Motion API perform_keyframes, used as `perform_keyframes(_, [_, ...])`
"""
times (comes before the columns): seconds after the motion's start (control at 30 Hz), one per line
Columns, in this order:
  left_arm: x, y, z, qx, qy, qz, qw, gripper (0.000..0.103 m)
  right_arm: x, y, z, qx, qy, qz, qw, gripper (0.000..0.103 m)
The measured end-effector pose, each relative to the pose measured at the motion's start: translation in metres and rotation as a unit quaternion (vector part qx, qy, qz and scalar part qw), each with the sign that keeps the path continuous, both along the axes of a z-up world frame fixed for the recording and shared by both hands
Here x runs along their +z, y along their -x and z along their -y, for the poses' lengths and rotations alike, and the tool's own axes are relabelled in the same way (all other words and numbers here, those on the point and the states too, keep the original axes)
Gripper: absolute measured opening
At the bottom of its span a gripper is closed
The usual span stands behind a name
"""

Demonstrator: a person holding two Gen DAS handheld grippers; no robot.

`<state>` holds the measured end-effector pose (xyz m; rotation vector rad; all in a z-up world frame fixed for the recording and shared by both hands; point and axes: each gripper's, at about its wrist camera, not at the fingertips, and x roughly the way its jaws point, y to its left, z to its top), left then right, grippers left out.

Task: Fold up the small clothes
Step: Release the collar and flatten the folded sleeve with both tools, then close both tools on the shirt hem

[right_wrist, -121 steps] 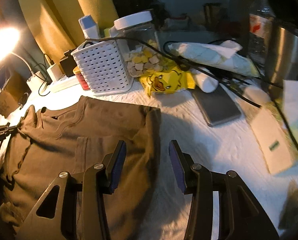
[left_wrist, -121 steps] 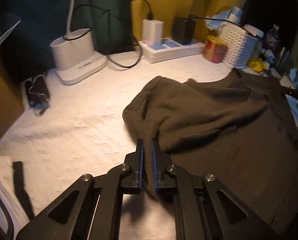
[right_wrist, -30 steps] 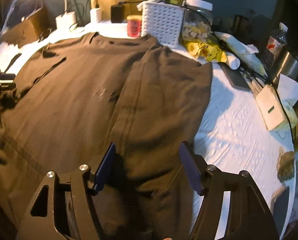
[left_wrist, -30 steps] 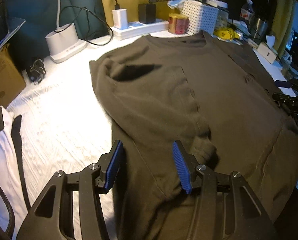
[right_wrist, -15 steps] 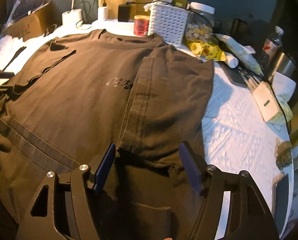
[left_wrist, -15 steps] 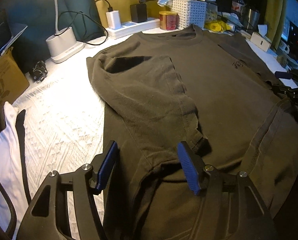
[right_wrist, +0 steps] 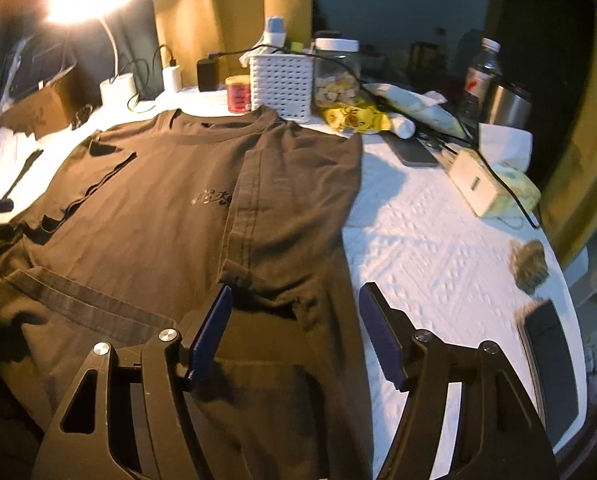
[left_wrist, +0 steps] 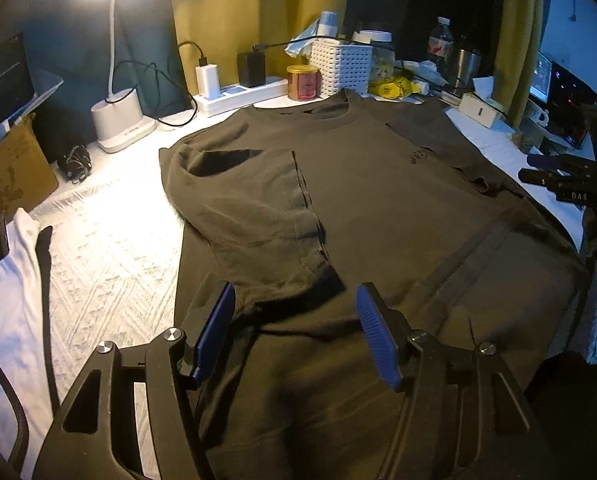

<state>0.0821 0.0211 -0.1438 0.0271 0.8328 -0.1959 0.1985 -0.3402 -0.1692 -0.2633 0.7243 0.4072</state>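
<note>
A dark brown T-shirt [left_wrist: 378, 200] lies flat on the white table cover, collar at the far side. Both sleeves are folded inward onto its body: the left sleeve [left_wrist: 254, 216] and the right sleeve [right_wrist: 294, 200]. The shirt also shows in the right wrist view [right_wrist: 146, 216]. My left gripper [left_wrist: 294, 320] is open and empty above the lower left part of the shirt. My right gripper [right_wrist: 294, 320] is open and empty above the lower right part. The right gripper also shows at the right edge of the left wrist view [left_wrist: 566, 184].
At the back stand a lamp base [left_wrist: 118, 120], a power strip [left_wrist: 238, 96], a red can [left_wrist: 302, 82], a white basket [right_wrist: 282, 80], a jar [right_wrist: 336, 72], a bottle [right_wrist: 484, 68] and a steel cup [right_wrist: 508, 106]. A phone [right_wrist: 412, 154] and a box [right_wrist: 474, 184] lie right. White cloth [left_wrist: 6, 280] lies left.
The left gripper, earlier shut on the left sleeve, has let it go folded on the shirt. Both grippers have pulled back toward the shirt's lower end and stay open.
</note>
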Motion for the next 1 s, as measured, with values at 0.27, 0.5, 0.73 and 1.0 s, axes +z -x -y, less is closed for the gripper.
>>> perform_keyframes(0.27, [-0.012,0.039,-0.007,-0.006,-0.001,-0.017,0.9998,0.063,-0.010,0.028,0.012,-0.007,-0.009,-0.004,1.000,0.069])
perform_keyframes(0.5, [-0.021,0.068,-0.006,-0.020,-0.008,-0.023,0.9995,0.063,-0.019,0.047,0.014,-0.004,-0.013,-0.006,1.000,0.069])
perform_keyframes(0.73, [-0.021,0.085,-0.038,0.041,-0.013,-0.012,0.9990,0.063,-0.021,0.059,0.026,-0.019,-0.027,-0.004,0.999,0.062])
perform_keyframes(1.0, [-0.035,0.089,-0.040,0.042,-0.004,-0.028,0.9987,0.046,-0.021,0.064,0.040,-0.028,-0.038,-0.005,0.999,0.044])
